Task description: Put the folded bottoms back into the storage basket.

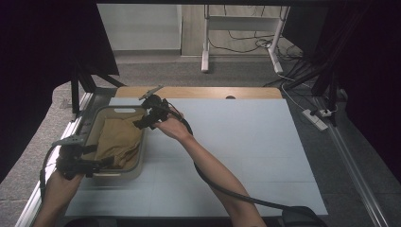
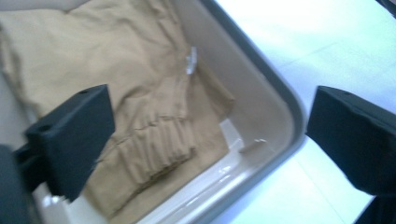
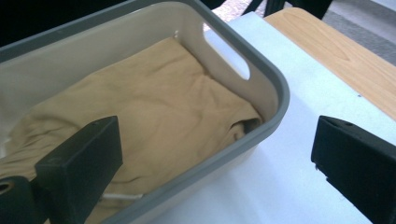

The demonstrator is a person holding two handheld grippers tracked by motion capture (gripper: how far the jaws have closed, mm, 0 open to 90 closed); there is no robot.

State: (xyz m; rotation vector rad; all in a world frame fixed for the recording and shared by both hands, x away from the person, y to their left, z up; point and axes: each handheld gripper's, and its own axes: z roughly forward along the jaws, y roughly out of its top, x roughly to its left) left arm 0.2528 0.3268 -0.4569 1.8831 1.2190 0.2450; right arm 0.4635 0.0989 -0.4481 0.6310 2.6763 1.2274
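basket (image 1: 140, 166): one, grey-rimmed, at the left of the pale table (image 1: 246, 156), holding one folded tan garment (image 1: 118, 139). left gripper view adds a ribbed cuff (image 2: 161, 147) and white label (image 2: 190, 60); right gripper view adds a handle slot (image 3: 226, 51). left gripper (image 1: 101, 163) and right gripper (image 1: 142, 122): jaws spread wide, gripping nothing, over the basket.
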